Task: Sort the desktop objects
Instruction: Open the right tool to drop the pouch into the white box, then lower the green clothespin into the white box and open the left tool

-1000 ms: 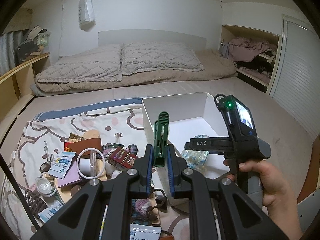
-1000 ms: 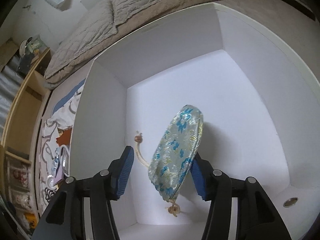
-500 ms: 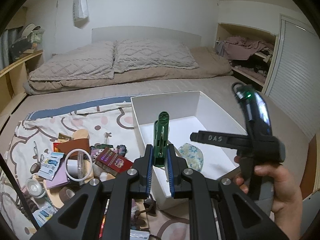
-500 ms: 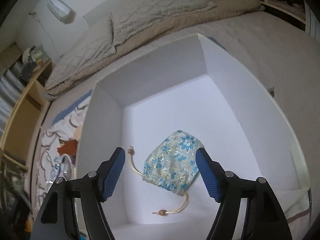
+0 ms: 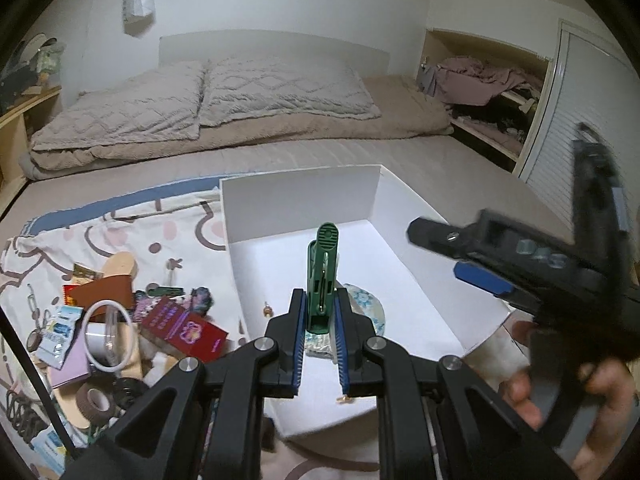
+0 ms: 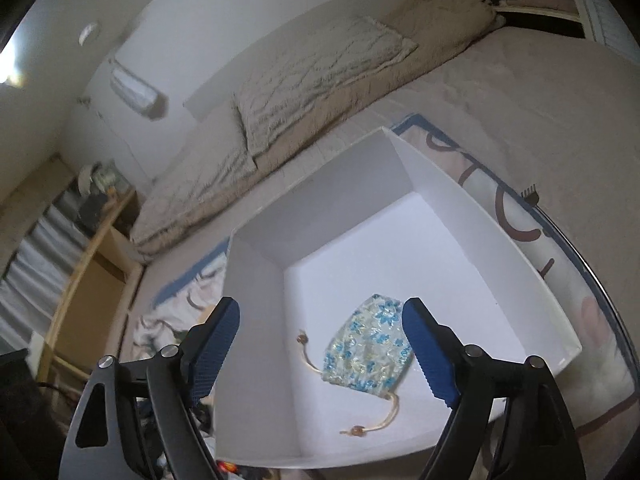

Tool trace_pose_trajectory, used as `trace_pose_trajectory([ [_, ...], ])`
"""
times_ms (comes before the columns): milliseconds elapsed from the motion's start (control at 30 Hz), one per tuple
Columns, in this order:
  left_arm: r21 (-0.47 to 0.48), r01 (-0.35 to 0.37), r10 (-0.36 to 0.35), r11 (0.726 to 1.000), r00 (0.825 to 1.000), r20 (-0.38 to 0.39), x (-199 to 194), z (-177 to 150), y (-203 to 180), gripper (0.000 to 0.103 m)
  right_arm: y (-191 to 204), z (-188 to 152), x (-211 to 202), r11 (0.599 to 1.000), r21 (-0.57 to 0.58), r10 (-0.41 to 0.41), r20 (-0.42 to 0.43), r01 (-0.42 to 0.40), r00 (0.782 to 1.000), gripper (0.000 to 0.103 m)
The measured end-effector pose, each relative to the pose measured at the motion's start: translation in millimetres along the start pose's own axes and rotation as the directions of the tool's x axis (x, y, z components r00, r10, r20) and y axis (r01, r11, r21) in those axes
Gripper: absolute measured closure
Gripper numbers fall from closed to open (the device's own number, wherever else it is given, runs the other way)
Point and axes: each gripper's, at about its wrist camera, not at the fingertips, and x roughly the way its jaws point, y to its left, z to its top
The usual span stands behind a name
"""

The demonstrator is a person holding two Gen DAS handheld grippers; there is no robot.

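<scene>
My left gripper (image 5: 320, 304) is shut on a green clip (image 5: 322, 276), held upright above the near part of the white box (image 5: 298, 194). A blue-flowered drawstring pouch (image 6: 368, 354) lies on the floor of the white box (image 6: 472, 208); in the left wrist view the pouch (image 5: 366, 304) is partly hidden behind the clip. My right gripper (image 6: 322, 318) is open and empty, raised above the box. It also shows in the left wrist view (image 5: 480, 276), blurred, at the box's right side.
Left of the box, a pile of small things lies on a patterned cloth (image 5: 132, 232): a red card box (image 5: 182, 328), a white ring (image 5: 106, 336), a brown tape roll (image 5: 94, 400), packets. Pillows (image 5: 200, 96) lie behind; a wooden shelf (image 6: 92, 256) stands at the left.
My right gripper let go of the pouch, which now lies flat in the box, and rose up and back. My left gripper carried the green clip over the box.
</scene>
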Motion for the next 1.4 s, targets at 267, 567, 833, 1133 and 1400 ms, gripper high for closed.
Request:
trace_pose_trajectory([
  [267,-0.022,0.022,-0.023,1.0,0.998,-0.065,32.8,-2.3,-8.7,0.089,-9.1,0.9,-15.4,0.999,0.038,0.029,0.091,-0.032,0.995,0.006],
  [567,-0.007,0.04,-0.041,0.999,0.989,-0.144,65.9,-6.7,-22.2,0.089,-36.4,5.0,-13.2,0.991,0.128,0.022,0.113,-0.036,0.993,0.006],
  [833,0.009,0.06,-0.056,0.998,0.971,-0.233,93.7,-8.3,-30.5,0.089,-48.1,5.8,-11.9,0.987,0.159,0.013,0.111,-0.031,0.994,0.005],
  [1133,0.039,0.014,-0.008,0.999,0.987,-0.163,91.3,-3.9,-39.9,0.037,-46.3,4.4,-8.8,0.99,0.136,0.024,0.107,-0.038,0.994,0.006],
  [1400,0.058,-0.011,0.019,0.998,0.99,-0.142,86.5,-7.1,-36.4,0.037,-50.0,4.3,-13.1,0.985,0.16,0.038,0.125,-0.058,0.991,0.006],
])
